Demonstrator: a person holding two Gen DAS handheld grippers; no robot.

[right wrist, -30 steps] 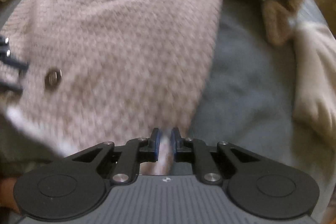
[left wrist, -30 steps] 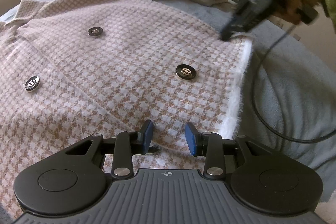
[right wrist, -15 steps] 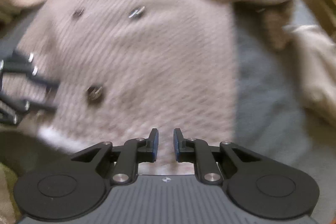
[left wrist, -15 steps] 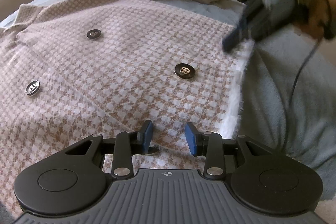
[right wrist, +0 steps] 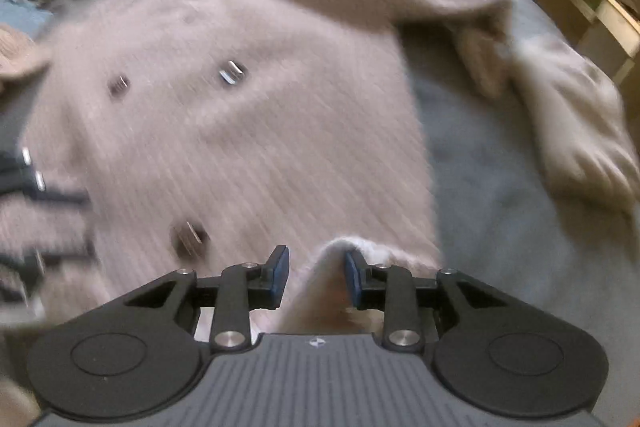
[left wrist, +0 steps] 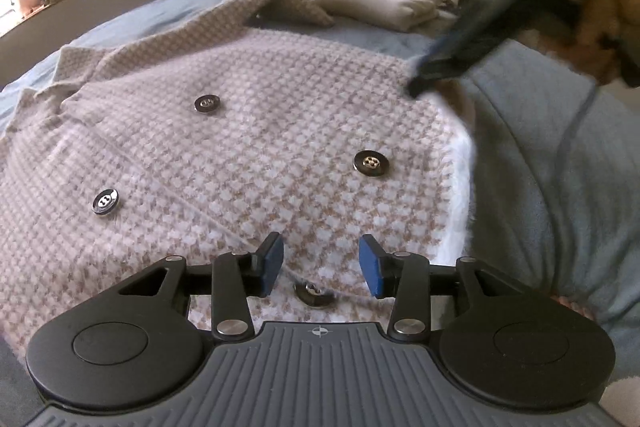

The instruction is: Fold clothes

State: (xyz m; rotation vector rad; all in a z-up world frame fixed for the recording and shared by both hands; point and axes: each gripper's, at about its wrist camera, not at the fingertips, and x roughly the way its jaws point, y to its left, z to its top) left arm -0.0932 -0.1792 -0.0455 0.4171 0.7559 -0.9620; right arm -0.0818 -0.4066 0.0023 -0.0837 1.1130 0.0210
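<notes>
left gripper over lengthwise-spread coat

Blurred coat (motion smear)

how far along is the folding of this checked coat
Done: a cream garment already lies folded at the far side of the bed. In hand: the checked coat is spread flat, buttons up; both the left hand-held gripper and right hand-held gripper are open at its hem. Left: every fold of the coat.
</notes>
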